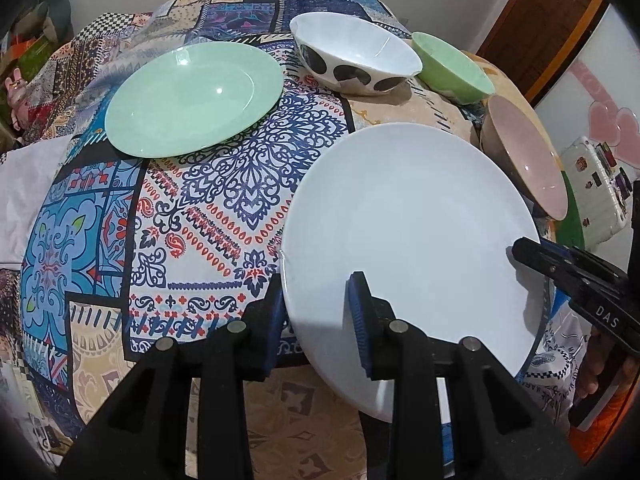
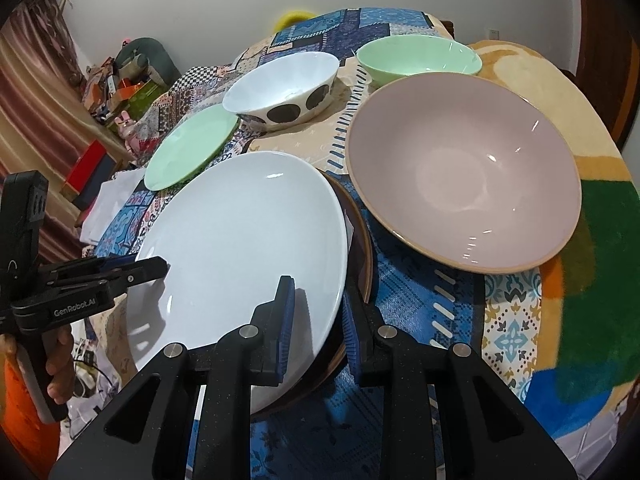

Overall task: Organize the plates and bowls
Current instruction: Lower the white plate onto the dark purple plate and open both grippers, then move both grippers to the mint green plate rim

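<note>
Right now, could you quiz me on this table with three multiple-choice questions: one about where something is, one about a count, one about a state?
1. Where does the black-spotted white bowl stand?
A. On the white plate
B. Between the green plate and the green bowl
C. Inside the pink bowl

2. How many bowls are there?
A. One
B. Five
C. Three

3. What is happening to the white plate?
A. Both grippers grip its rim
B. It lies untouched
C. It is broken in two

B: the black-spotted white bowl sits between the green plate and the green bowl.
C: those two plus the pink bowl.
A: the left gripper and the right gripper clamp opposite edges of the white plate.
</note>
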Demonstrator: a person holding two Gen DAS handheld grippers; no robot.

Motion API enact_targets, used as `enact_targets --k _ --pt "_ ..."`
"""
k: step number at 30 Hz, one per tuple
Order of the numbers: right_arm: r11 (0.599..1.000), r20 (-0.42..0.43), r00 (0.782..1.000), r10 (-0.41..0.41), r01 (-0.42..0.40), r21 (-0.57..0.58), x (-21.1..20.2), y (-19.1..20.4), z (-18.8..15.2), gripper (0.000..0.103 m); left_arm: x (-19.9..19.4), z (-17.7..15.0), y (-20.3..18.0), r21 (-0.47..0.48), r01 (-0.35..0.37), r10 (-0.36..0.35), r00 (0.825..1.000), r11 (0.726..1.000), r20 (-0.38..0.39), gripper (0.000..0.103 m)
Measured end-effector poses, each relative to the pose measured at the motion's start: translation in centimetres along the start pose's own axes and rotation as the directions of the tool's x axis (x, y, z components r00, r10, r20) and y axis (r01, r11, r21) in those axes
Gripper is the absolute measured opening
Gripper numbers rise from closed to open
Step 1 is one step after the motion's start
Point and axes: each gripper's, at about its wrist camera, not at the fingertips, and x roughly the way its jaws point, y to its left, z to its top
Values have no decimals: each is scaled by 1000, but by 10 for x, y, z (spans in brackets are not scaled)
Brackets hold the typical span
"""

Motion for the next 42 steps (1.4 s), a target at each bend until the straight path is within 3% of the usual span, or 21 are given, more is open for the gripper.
enact_targets --k 7,12,22,24,29,31,35,42 --pt "1000 4 1000 -2 2 0 -2 0 0 21 1 -4 -6 21 -15 15 1000 1000 1 37" --pt "998 31 998 -57 57 -19 -9 1 -1 23 -4 -8 -7 30 -25 24 1000 999 16 45" --pt "997 52 998 -42 45 -62 -20 13 4 24 -47 -12 2 19 -42 39 991 999 125 58" --pt "996 64 997 -39 44 -73 -21 19 9 26 -57 -11 5 19 -51 47 987 999 154 60" --pt "995 107 994 -25 36 -96 -21 36 26 50 -86 -3 23 -14 -62 64 969 998 239 73" --pt "994 116 993 -16 28 -103 -17 44 33 56 -93 1 32 -26 -74 78 961 997 266 83" --pt "992 117 993 2 14 -129 -3 62 48 58 -103 14 59 -62 -123 136 940 991 312 90" --pt "984 78 997 20 -6 -176 35 90 73 59 -88 45 114 -137 -124 160 942 983 295 92"
